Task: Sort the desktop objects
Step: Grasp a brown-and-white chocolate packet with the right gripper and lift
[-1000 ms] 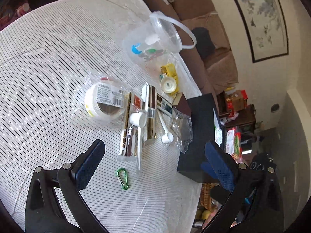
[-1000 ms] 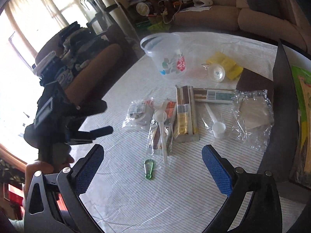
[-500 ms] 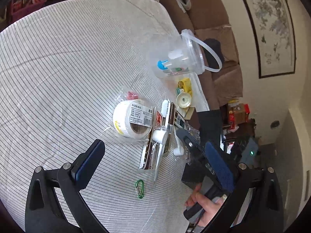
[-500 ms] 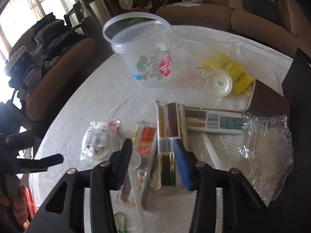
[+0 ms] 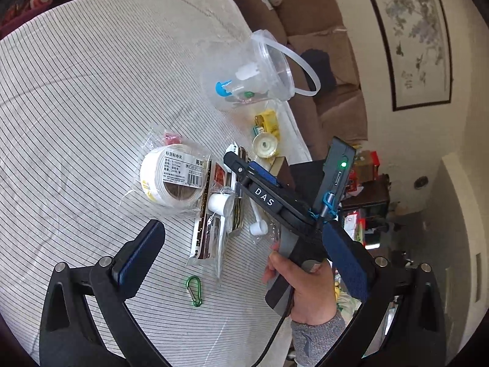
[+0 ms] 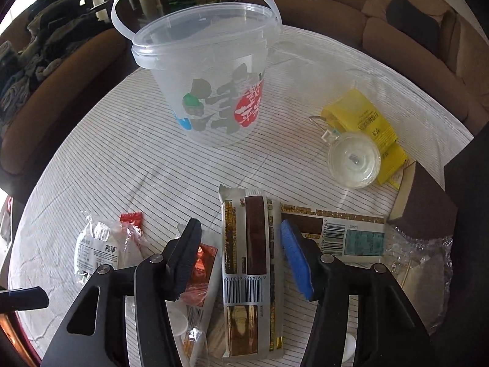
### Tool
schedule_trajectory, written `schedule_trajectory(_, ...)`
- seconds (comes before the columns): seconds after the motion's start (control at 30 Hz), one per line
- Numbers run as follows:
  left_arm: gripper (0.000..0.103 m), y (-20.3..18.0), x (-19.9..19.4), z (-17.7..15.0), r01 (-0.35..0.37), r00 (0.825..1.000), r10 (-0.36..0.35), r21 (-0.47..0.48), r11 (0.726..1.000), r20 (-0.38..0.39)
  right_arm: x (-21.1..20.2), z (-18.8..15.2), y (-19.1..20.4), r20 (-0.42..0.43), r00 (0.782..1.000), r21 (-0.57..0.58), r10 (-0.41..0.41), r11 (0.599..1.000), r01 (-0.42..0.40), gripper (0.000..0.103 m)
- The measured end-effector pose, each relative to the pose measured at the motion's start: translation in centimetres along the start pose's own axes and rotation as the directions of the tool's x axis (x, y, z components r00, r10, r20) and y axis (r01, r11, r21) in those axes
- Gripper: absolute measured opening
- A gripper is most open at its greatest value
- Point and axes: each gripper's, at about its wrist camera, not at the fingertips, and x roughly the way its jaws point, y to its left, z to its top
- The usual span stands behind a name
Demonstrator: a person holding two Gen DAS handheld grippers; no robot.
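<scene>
My striped bench (image 5: 76, 98) sits ringed by brown sofas (image 6: 412, 21). Only the left wrist view catches the green carabiner (image 5: 194, 287), a hand (image 5: 305, 284) and a framed painting (image 5: 409, 36). My left tongs (image 5: 244, 263) hang wide apart, empty. The right tongs (image 6: 241, 253), jaws just opening, straddle the brown-and-gold snack bar (image 6: 249, 275) lying flat before the clear bucket (image 6: 211, 85), pads not touching it.

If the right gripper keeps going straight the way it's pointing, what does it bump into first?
Probably the brown and gold snack bar. The right gripper points down at it, with the bar lying between its open fingers on the table. Depth is hard to judge, but nothing else sits in between.
</scene>
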Motion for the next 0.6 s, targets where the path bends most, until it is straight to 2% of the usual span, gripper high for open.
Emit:
schedule_trajectory(0.1,0.103,-0.1,-0.1,-0.1,0.017,1.0,-0.017,-0.004,1.0,0.0,0.7,-0.1,-0.1,-0.045,0.999,0.0,-0.029,1.0,0.029,0.056)
schedule_trajectory(0.2,0.103,-0.4,0.0,-0.1,0.021,1.0,-0.021,0.0,1.0,-0.002,0.9,-0.3,0.2,-0.034,0.998,-0.017,-0.047,0.999,0.046,0.058)
schedule_trajectory(0.3,0.103,-0.5,0.2,-0.1,0.023,1.0,-0.023,0.005,1.0,-0.009,0.7,-0.3,0.4,-0.02,0.999,-0.017,-0.029,0.999,0.028,0.041)
schedule_trajectory(0.47,0.103,-0.8,0.7,-0.3,0.032,0.999,-0.031,0.012,0.999,-0.031,-0.8,-0.6,-0.4,0.027,0.996,0.062,0.08,0.995,-0.082,0.041)
schedule_trajectory(0.6,0.103,-1.2,1.3,-0.6,0.029,0.998,-0.027,0.033,0.999,-0.055,-3.4,-1.6,-1.7,0.142,0.971,0.137,0.194,0.967,-0.214,0.041)
